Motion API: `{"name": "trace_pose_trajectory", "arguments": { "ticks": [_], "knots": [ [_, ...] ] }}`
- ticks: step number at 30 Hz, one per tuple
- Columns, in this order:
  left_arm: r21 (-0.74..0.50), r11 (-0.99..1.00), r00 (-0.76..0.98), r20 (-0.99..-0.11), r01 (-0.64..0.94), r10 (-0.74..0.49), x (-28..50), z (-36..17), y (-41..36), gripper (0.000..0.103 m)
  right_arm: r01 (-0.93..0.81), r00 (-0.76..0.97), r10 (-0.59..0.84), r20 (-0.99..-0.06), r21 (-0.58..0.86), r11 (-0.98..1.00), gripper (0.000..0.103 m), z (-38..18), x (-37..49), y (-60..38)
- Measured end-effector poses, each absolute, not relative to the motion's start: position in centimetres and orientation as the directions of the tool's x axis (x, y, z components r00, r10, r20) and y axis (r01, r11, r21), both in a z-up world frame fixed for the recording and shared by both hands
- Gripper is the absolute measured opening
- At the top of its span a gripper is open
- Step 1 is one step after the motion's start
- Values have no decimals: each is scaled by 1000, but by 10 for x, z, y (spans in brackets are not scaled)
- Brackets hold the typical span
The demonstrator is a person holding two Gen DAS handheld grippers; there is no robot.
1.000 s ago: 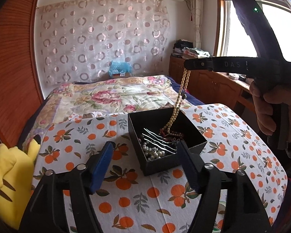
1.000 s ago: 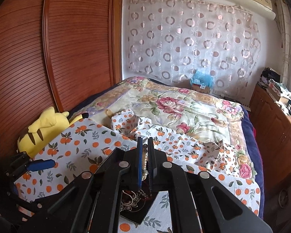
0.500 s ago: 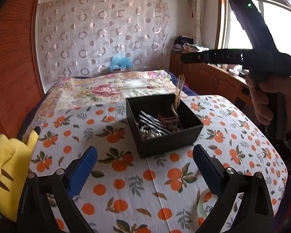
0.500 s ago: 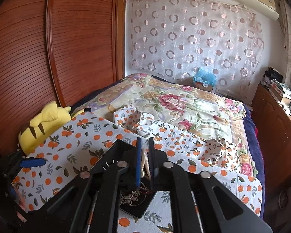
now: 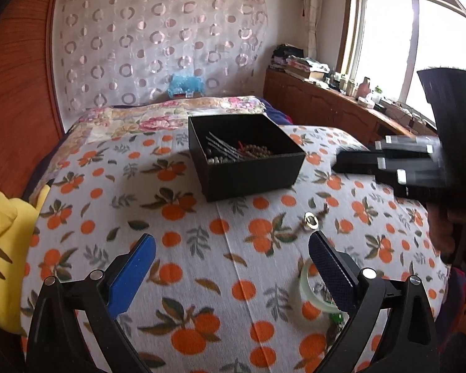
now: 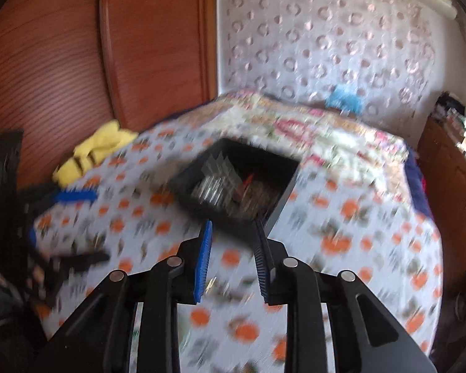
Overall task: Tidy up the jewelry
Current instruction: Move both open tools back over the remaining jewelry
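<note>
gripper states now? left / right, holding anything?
Left gripper: open wide, holding nothing, above the orange-print cloth.
Right gripper: open, nothing between its blue pads, near the black square box.

No text, label or number can be read anywhere. The right gripper (image 5: 419,161) is too blurred for lettering.

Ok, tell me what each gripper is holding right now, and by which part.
Nothing is held. The left gripper is open over the tablecloth; the right gripper is open and empty near the black box.
</note>
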State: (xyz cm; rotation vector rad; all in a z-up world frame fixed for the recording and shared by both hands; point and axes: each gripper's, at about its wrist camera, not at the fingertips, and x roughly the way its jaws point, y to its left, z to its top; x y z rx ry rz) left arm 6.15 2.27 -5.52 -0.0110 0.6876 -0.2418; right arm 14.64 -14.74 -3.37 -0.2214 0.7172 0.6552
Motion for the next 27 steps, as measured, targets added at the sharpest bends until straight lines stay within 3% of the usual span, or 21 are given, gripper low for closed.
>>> {"name": "trace_pose_trajectory", "arguments": {
  "ticks": [15, 17, 19, 27],
  "knots": [
    [-108, 969, 712, -661, 222, -237, 46, -74, 17, 95, -657, 450, 438, -778, 43, 753, 28, -103, 96, -136],
    [-102, 969, 709, -665, 225, -235, 45, -76, 15, 95, -659, 449, 425, -786, 30, 751, 14, -109, 95, -134],
    [-100, 969, 706, -669, 225, -233, 45, -77, 13, 95, -653, 466, 419, -779, 17, 757, 8, -109, 93, -136],
    [-97, 964, 688, -683, 248, -246, 42, -80, 5, 95, -606, 517, 449, -729, 60, 794, 8, -100, 85, -158]
  ]
}}
